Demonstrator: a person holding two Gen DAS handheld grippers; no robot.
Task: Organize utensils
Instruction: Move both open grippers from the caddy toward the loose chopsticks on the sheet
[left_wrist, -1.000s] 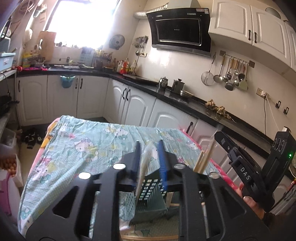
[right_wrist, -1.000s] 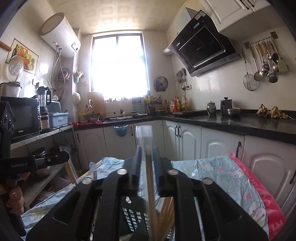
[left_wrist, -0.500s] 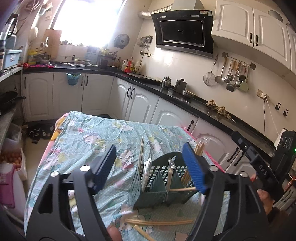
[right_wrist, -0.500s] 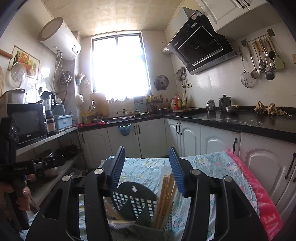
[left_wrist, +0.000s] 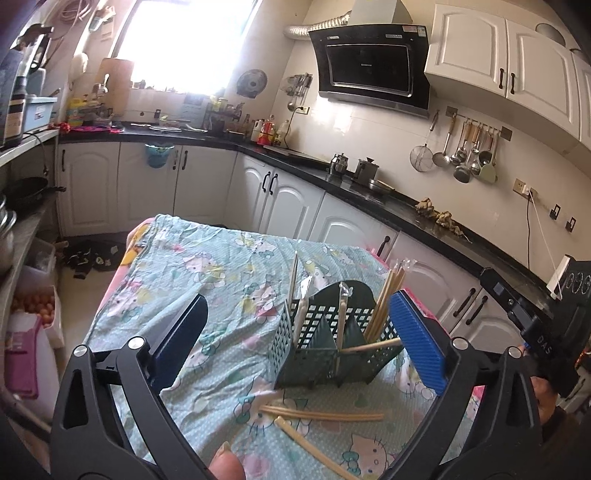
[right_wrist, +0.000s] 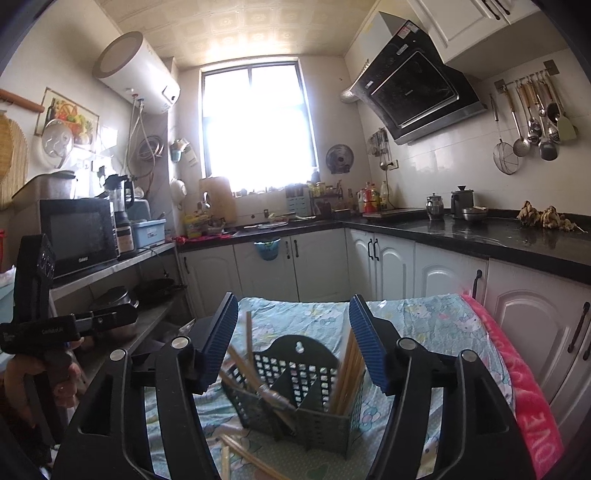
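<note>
A dark green slotted utensil caddy (left_wrist: 332, 347) stands on the table with the Hello Kitty cloth (left_wrist: 207, 280). It holds wrapped utensils (left_wrist: 301, 314) in the left compartments and a bundle of chopsticks (left_wrist: 384, 299) in the right one. Loose chopsticks (left_wrist: 321, 415) lie on the cloth in front of it. My left gripper (left_wrist: 299, 343) is open and empty, above and in front of the caddy. My right gripper (right_wrist: 293, 343) is open and empty over the caddy (right_wrist: 295, 402), where the chopstick bundle (right_wrist: 349, 376) leans at the right.
The right gripper's body (left_wrist: 535, 325) shows at the right edge of the left view; the left one (right_wrist: 40, 325) at the left of the right view. White cabinets under a black counter (left_wrist: 369, 195) run behind the table. A pink towel (right_wrist: 517, 373) edges the table.
Both grippers were shut on utensils one second ago; both opened, leaving the utensils standing in the caddy, and have pulled back and up from it.
</note>
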